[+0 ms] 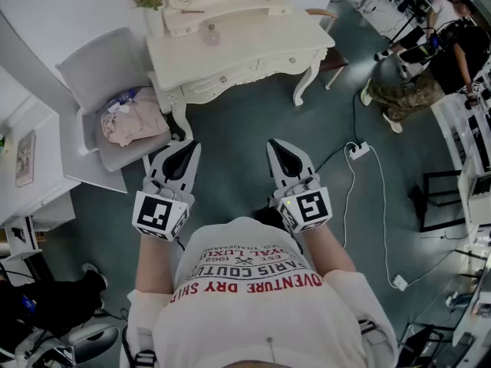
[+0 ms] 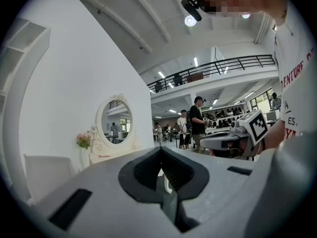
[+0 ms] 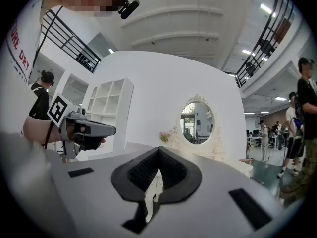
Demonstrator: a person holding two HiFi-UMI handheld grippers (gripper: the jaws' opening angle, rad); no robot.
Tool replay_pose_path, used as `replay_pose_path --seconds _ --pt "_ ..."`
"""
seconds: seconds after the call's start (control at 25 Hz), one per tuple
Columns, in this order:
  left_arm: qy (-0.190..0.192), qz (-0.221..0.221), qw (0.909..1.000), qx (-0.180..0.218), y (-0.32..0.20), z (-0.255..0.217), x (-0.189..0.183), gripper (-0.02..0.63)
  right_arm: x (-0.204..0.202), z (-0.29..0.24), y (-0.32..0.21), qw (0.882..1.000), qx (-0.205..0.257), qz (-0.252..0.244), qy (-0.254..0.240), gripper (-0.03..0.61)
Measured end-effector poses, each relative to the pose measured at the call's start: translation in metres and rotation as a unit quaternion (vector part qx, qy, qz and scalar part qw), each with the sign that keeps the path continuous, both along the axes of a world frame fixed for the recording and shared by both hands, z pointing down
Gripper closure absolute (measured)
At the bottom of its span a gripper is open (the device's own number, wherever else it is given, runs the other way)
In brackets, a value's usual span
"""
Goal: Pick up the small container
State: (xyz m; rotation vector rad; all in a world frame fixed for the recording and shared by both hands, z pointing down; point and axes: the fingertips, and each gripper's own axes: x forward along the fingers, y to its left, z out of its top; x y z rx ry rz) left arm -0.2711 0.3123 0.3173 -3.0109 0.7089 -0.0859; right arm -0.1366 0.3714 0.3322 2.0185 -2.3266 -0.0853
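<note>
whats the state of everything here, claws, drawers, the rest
left claw: shut, empty
right claw: shut, empty
small container: standing on the dressing table, untouched
drawers: closed
chair: seat piled with clothes

Teal floor (image 1: 245, 129). White dressing table (image 1: 253, 48) with oval mirror (image 3: 197, 121) stood against white wall (image 2: 74, 93); grey chair (image 1: 96, 64) just beside it. Ceiling strip lights (image 2: 196, 61) were lit.
</note>
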Motion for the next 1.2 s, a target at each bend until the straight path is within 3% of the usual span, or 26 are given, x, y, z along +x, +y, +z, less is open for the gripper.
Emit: replay_pose_path --seconds 0.84,1.2 --pt "-0.024 -0.021 0.9992 -0.024 -0.033 0.025 0.004 0.607 0.018 0.038 -0.039 0.999 -0.040 0.005 -0.027 0.580" --pt "-0.023 -0.085 0.9958 -0.025 -0.106 0.038 0.069 0.607 0.093 0.065 -0.128 0.997 -0.059 -0.052 0.000 0.580"
